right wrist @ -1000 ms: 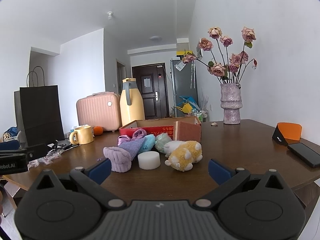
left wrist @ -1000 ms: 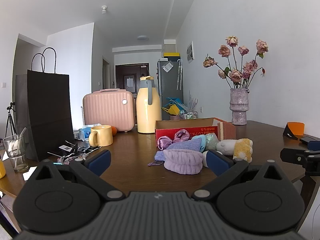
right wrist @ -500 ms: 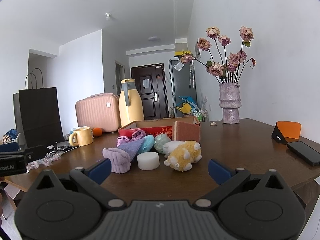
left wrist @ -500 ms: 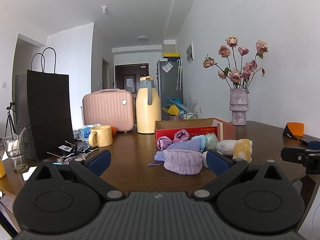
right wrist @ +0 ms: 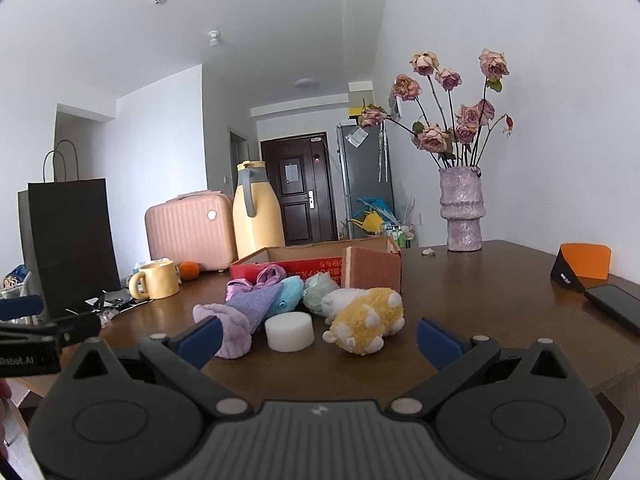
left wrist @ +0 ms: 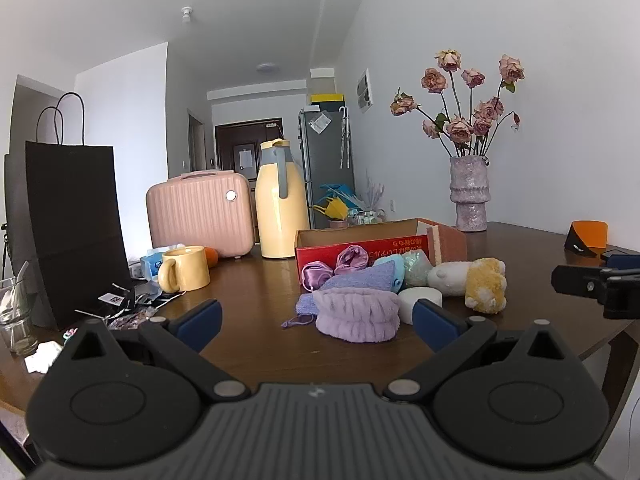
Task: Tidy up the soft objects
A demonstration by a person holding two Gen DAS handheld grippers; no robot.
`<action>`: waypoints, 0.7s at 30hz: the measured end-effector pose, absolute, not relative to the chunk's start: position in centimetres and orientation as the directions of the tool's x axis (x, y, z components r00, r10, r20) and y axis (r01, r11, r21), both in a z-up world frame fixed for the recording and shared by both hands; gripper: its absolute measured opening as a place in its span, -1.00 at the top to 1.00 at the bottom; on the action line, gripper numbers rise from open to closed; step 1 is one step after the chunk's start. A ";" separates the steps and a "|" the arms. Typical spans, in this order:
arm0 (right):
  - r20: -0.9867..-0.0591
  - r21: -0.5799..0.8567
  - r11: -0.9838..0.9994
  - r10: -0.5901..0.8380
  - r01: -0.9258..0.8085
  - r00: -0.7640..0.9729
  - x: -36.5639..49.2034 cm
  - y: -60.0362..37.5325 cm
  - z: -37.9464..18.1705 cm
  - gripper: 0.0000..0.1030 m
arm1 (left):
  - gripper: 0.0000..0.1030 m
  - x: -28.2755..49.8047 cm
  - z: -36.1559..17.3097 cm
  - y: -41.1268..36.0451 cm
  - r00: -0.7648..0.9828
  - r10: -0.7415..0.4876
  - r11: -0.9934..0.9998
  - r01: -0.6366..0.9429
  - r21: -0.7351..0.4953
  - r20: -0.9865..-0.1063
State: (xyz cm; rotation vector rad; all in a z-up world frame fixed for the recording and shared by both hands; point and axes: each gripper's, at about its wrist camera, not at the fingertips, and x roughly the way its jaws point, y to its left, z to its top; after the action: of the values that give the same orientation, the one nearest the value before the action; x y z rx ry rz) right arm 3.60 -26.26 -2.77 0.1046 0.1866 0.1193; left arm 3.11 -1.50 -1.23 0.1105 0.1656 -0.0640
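Soft objects are seen heaped on the desk [left wrist: 256, 344], just ahead of both wide-open, empty grippers. Nearest the left gripper [left wrist: 316, 322] lies a lilac headband [left wrist: 356, 314]; nearest the right gripper [right wrist: 318, 338], a white sponge puck [right wrist: 289, 331] and yellow plush toy [right wrist: 366, 316]. Behind them an open red box [right wrist: 304, 266] is set.

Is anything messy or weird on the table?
Yes. The soft things sit heaped on the table in front of the red box, not inside it. The flowers in the vase look dried and droopy.
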 end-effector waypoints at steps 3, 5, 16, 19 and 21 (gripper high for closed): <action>-0.186 0.118 0.988 0.116 -0.095 0.976 4.6 -26.8 -2.9 -1.00 | -1.00 4.0 -1.5 -1.8 0.987 -0.047 0.992 0.064 0.105 -0.156; -0.196 0.120 0.988 0.114 -0.092 0.974 5.6 -27.1 -3.1 -1.00 | -1.00 4.7 -1.6 -2.0 0.988 -0.035 0.993 0.051 0.106 -0.152; -0.279 0.187 0.972 0.193 -0.144 0.941 15.9 -32.7 -2.6 -1.00 | -1.00 12.4 -0.2 -5.4 0.977 -0.123 0.986 0.140 0.092 -0.174; -0.306 0.219 0.966 0.199 -0.134 0.931 21.4 -35.8 -1.6 -0.99 | -1.00 16.8 0.7 -7.9 0.965 -0.172 0.979 0.189 0.070 -0.198; -0.323 0.272 0.948 0.253 -0.167 0.912 25.5 -37.7 -1.3 -0.83 | -1.00 20.4 1.3 -9.8 0.951 -0.223 0.971 0.237 0.041 -0.212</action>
State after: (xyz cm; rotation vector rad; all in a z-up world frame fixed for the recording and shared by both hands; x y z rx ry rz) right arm 25.46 -37.74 -1.33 0.2429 0.3629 0.2186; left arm 20.39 -9.80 1.28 0.0659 0.2079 -0.2340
